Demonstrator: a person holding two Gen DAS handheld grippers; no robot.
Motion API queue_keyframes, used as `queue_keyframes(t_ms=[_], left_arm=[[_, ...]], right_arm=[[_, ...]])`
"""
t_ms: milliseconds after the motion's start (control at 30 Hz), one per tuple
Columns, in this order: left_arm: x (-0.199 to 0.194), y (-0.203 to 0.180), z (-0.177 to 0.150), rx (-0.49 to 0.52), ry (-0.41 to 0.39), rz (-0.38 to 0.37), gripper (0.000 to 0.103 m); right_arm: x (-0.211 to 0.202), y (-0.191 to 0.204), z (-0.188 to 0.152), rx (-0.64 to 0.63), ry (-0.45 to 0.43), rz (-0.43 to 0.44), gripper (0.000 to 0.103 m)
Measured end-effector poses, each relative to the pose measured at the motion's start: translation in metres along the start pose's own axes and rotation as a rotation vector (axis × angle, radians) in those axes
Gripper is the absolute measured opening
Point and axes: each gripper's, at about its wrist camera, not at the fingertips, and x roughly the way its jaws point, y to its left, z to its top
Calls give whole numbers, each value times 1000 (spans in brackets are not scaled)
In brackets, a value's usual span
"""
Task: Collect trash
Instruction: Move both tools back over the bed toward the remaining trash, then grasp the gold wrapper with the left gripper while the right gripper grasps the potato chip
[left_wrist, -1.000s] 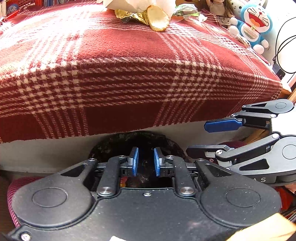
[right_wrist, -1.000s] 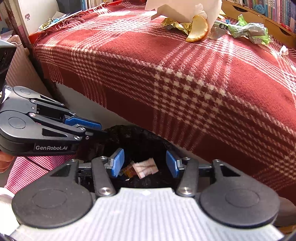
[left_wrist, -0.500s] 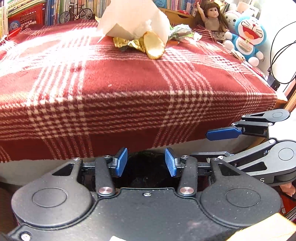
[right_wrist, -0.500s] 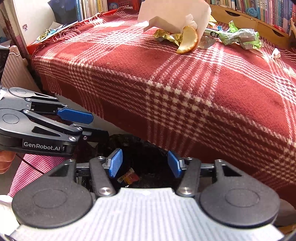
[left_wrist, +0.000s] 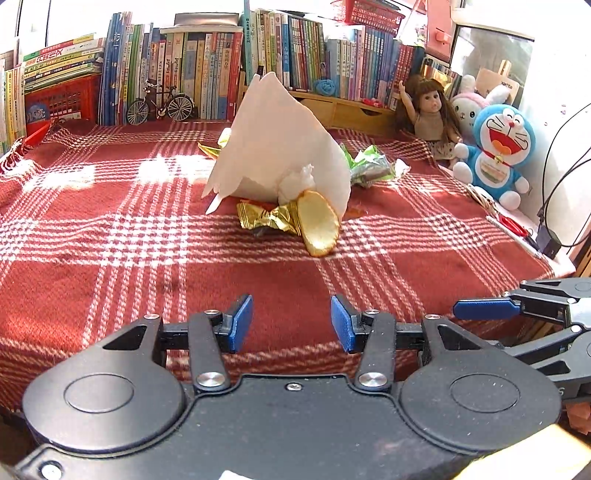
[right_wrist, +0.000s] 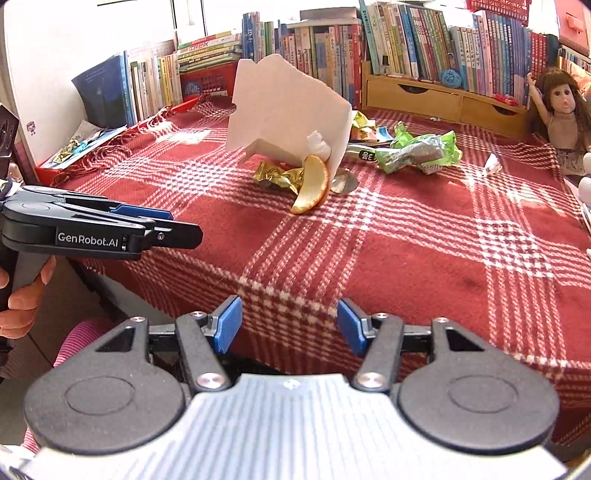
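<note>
Both grippers are empty with jaws spread apart — left gripper and right gripper hover at the near edge of the red plaid blanket, nothing between the blue pads. The trash sits well ahead near the middle of the blanket: an orange peel slice nearest, touching a crumpled gold foil wrapper, both at the foot of a torn white paper piece that stands up like a tent with a small white tissue wad tucked against it. Behind and to the right lies a green snack wrapper, with more small wrappers beside the paper. From the left gripper the peel is straight ahead, slightly right of centre; from the right gripper it lies ahead and about centred, its long axis running near-to-far with a tilt to the right. Neither is clearly nearer — the left looks marginally better lined up on the peel, the right on the green wrapper, as a guess. Readable writing: "GenRobot.AI" on the side of the left gripper in the right wrist view; the book spines carry print too small to read. A Doraemon plush and a doll sit at the far right — not trash.
</note>
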Motion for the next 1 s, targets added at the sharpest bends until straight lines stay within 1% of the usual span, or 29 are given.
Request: queue_keyframes(t_ms=[133,200,333,433,533,600,733,767,833,867,900,1000], left_arm=[[25,6,19,-20,-8,27,45],[37,9,26,-40,-4,29,45],[64,20,38,-138,2,18,46],[87,29,46,-210,4,41,46],[102,32,53,-225,-6,56,46],[110,32,57,-227,-16,50,49],[126,32,65,-234,-19,49,49],[130,31,66,-236,-18,44,48],[137,29,68,-236,-10,37,41],[139,27,67,-230,-7,46,31],[140,26,65,-225,-8,45,27],[135,22,61,-207,-29,46,23]], right_arm=[[3,-7,6,10,-14,-22,71],[7,-9,9,8,-16,-30,71],[17,-10,14,0,-21,-43,71],[26,-10,19,4,-17,-40,70],[35,-10,24,0,-16,-37,69],[40,-10,27,-4,-16,-37,69],[52,-12,32,-1,-10,-31,66],[55,-13,34,1,-8,-30,65],[60,-14,35,5,-5,-30,64],[63,-14,36,7,-3,-30,63],[64,-14,37,9,-2,-30,63],[70,-16,40,14,3,-26,62]])
